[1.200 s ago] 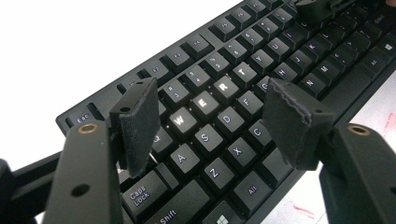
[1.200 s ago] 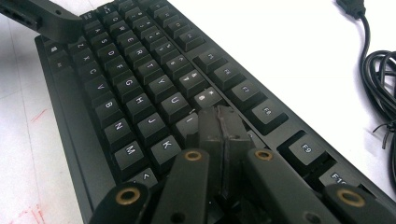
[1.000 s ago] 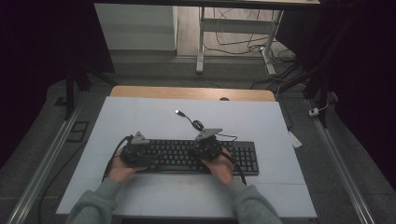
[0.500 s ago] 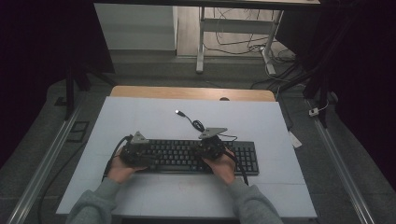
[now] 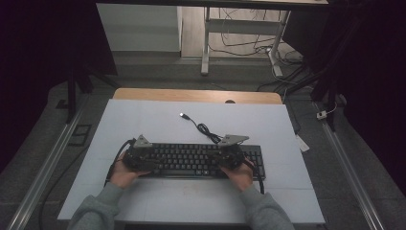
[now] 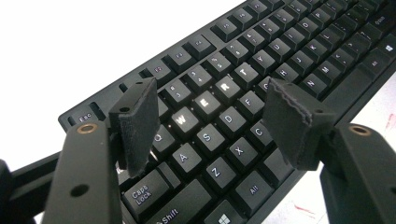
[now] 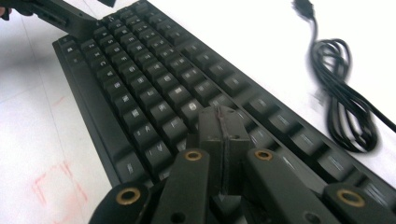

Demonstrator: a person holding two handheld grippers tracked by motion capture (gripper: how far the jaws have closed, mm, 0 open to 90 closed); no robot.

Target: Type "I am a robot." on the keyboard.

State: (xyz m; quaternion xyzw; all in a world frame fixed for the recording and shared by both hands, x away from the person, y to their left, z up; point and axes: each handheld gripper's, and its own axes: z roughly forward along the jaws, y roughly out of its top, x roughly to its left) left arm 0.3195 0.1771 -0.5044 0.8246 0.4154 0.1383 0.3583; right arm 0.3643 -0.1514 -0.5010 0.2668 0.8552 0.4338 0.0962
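A black keyboard (image 5: 191,160) lies across the near middle of the white table. Its cable (image 5: 206,129) is coiled behind it, and the USB plug (image 5: 183,115) lies loose. My left gripper (image 5: 151,160) is at the keyboard's left end. In the left gripper view it (image 6: 215,116) stands open over the letter keys (image 6: 205,100), with nothing between its pads (image 6: 137,123). My right gripper (image 5: 221,158) is over the right part of the keyboard. In the right gripper view its jaws (image 7: 222,126) are pressed together just above the keyboard (image 7: 140,93). Whether they touch a key I cannot tell.
The white table top (image 5: 143,120) has a wooden strip (image 5: 196,96) along its far edge. The coiled cable (image 7: 341,102) lies right of the keyboard in the right gripper view. Metal rails (image 5: 43,172) run along both sides of the table, and loose wires (image 5: 249,43) lie on the floor beyond.
My right gripper has moved to the right along the keyboard. The left gripper and the keyboard have stayed put.
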